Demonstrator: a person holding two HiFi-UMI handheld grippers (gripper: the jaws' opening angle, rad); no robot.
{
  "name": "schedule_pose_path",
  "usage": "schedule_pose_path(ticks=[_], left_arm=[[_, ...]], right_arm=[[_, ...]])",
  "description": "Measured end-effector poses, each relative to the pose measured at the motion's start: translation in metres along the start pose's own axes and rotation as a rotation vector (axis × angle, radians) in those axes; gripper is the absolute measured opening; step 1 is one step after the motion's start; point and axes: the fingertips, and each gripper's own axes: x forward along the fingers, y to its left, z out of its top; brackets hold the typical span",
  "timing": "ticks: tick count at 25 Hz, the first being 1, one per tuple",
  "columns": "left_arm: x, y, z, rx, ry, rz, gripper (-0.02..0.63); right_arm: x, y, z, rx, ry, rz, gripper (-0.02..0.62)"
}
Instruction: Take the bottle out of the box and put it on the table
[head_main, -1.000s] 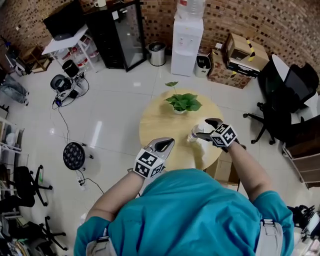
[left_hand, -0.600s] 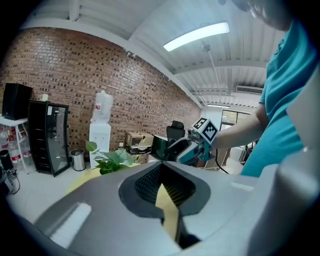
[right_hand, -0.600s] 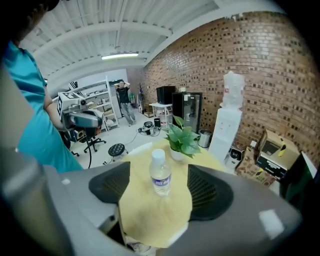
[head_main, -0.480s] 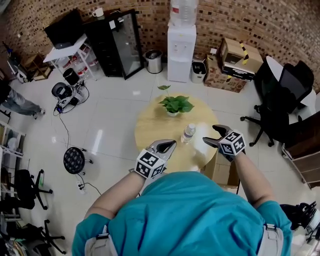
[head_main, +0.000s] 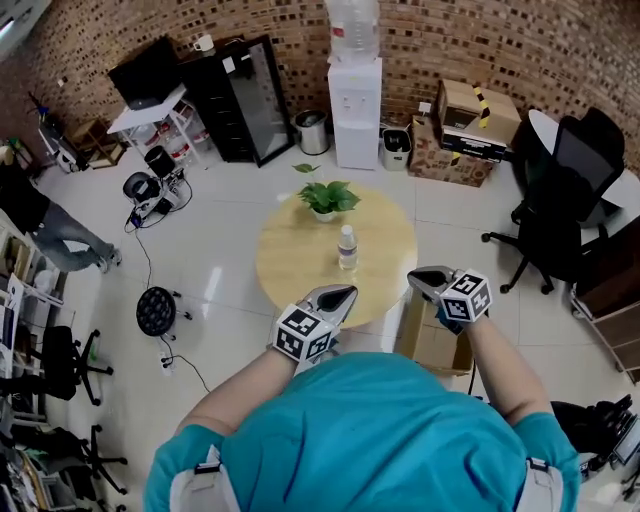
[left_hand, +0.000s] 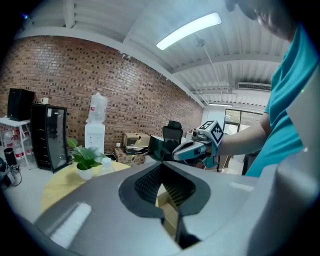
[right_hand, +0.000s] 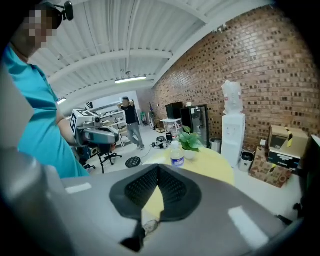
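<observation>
Head view: the bottle (head_main: 346, 246) stands upright on the surface (head_main: 290, 270), clear of both grippers; left gripper view: the left gripper (left_hand: 161, 164) has its fingers closed, empty; right gripper view: the right gripper (right_hand: 159, 167) has its fingers closed too, apparently empty.

3 cameras, 1 high and 2 low, all turned toward the table (head_main: 295, 265).
The head view looks steeply down from above the person (head_main: 370, 430), with the table at 12 o'clock, a little way off. The left gripper view looks level along its own jaws, past the table's edge, plant (left_hand: 86, 157) at 9 o'clock. The right gripper view faces the table squarely, bottle (right_hand: 175, 154) near at 12 o'clock. All 3 share table, plant, cooler (head_main: 355, 100) and brick wall (head_main: 500, 40).
</observation>
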Motion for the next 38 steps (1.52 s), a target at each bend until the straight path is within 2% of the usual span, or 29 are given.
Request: schedule_pose_path(ticks=[5, 10, 17, 25, 29, 34, 38], left_arm=[[0.012, -0.075, 0.003, 0.007, 0.022, -0.006, 0.0], [-0.016, -0.114, 0.007, 0.034, 0.014, 0.009, 0.0], [-0.086, -0.117, 0.013, 0.033, -0.028, 0.004, 0.0], [-0.251, -0.074, -0.029, 0.031, -0.052, -0.054, 0.0], [-0.315, -0.06, -0.047, 0.023, -0.049, -0.09, 0.0], [-0.367, -0.073, -0.044, 0.016, -0.086, -0.109, 0.0], [-0.394, -0.111, -0.047, 0.034, -0.102, -0.101, 0.0]], right_arm=[[-0.058, 0.026, -0.021, 0.025, -0.047, 0.043, 0.002], [-0.072, 0.068, -0.044, 0.031, -0.047, 0.078, 0.002], [-0.059, 0.133, -0.035, 0.017, -0.053, 0.064, 0.002], [0.036, 0.261, -0.036, 0.061, -0.061, -0.028, 0.002], [0.069, 0.325, -0.026, 0.049, -0.051, -0.058, 0.002], [0.064, 0.382, -0.016, 0.021, -0.046, -0.084, 0.003], [0.038, 0.418, -0.024, 0.02, -0.079, -0.088, 0.005]])
